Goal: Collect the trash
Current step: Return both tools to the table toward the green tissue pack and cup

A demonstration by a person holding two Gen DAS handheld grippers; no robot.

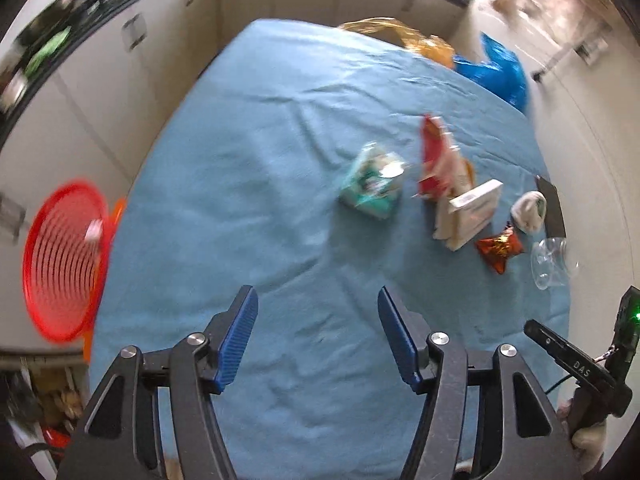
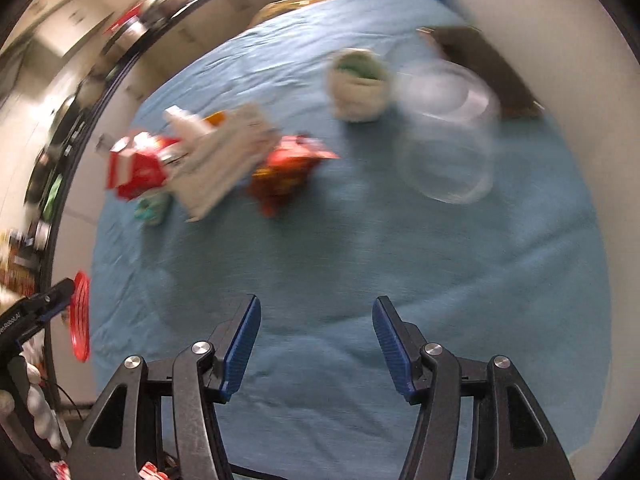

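Blue cloth (image 1: 240,200) beneath both tongs | red basket (image 1: 64,260) far left of left tongs (image 1: 318,336), cut off, blurred | clear cup (image 2: 448,140) ahead-right of right tongs (image 2: 316,344), smeared | trash ahead: white box (image 1: 472,212), red wrapper (image 1: 434,160), teal packet (image 1: 372,184), blurred | both tongs released, nothing between jaws
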